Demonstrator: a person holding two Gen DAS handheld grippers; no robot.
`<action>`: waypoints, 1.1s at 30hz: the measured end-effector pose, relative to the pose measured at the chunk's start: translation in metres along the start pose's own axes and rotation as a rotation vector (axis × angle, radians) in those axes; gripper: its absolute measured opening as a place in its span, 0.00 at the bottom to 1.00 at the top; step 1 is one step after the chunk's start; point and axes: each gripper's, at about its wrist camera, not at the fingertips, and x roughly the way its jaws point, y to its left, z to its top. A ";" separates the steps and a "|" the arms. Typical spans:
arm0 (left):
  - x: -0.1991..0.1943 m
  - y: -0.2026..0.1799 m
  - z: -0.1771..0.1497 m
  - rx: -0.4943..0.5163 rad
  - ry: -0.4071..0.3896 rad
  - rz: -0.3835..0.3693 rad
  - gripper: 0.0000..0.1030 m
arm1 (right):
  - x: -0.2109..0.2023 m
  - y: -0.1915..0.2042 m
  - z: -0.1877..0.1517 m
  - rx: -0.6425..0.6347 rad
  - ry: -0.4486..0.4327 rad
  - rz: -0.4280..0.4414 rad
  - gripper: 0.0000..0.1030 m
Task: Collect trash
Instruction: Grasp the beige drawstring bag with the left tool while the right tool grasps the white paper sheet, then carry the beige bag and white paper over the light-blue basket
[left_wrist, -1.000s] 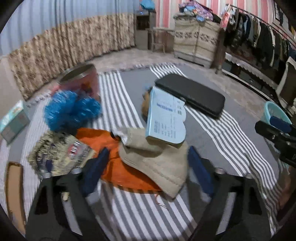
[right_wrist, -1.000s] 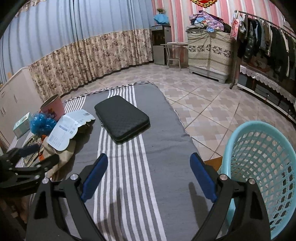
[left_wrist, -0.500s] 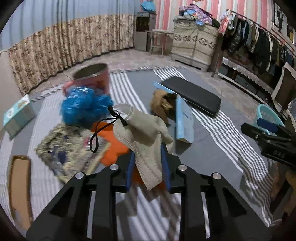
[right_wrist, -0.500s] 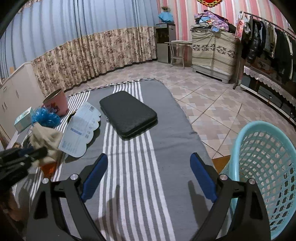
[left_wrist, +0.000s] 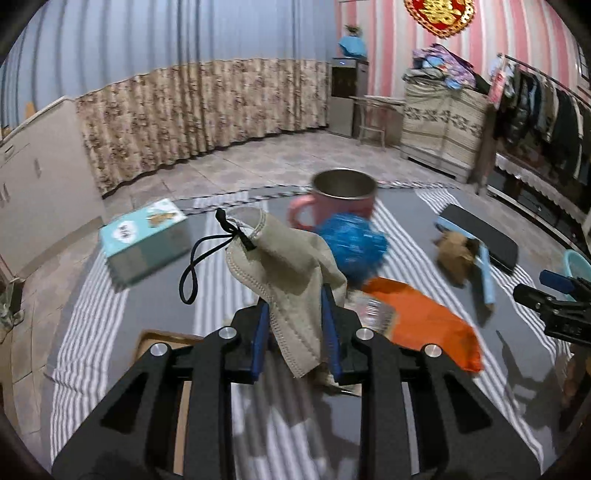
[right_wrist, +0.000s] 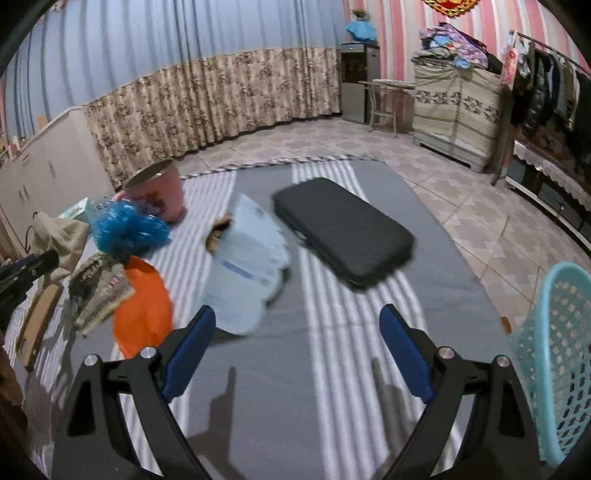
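Pouch (left_wrist: 291, 269) clenched in left claw (left_wrist: 295, 332); right claw (right_wrist: 295, 347) released. Carry high over clutter to basket (right_wrist: 561, 354).

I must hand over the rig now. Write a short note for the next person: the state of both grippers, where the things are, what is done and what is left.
Left gripper: shut on the beige drawstring pouch, lifted clear of the striped mat.
Right gripper: open, holds nothing, hovers over the mat.
Basket: at the right edge of the mat; as far as it shows, nothing inside.
On the mat: blue plastic wad, orange bag, printed wrapper, paper sheet, brown crumpled scrap, pink cup, black case, tissue box.
Done: pouch picked up.
Left: probably carry the pouch to the basket, then the other trash.
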 end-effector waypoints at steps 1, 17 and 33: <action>0.003 0.006 0.000 -0.015 -0.005 0.002 0.24 | 0.002 0.002 0.000 0.000 0.003 0.005 0.86; 0.019 0.029 -0.010 -0.082 -0.005 -0.015 0.24 | 0.029 0.003 0.011 0.002 0.093 0.007 0.35; -0.014 -0.017 0.007 0.000 -0.046 -0.003 0.24 | -0.020 -0.035 0.020 0.047 -0.065 0.076 0.10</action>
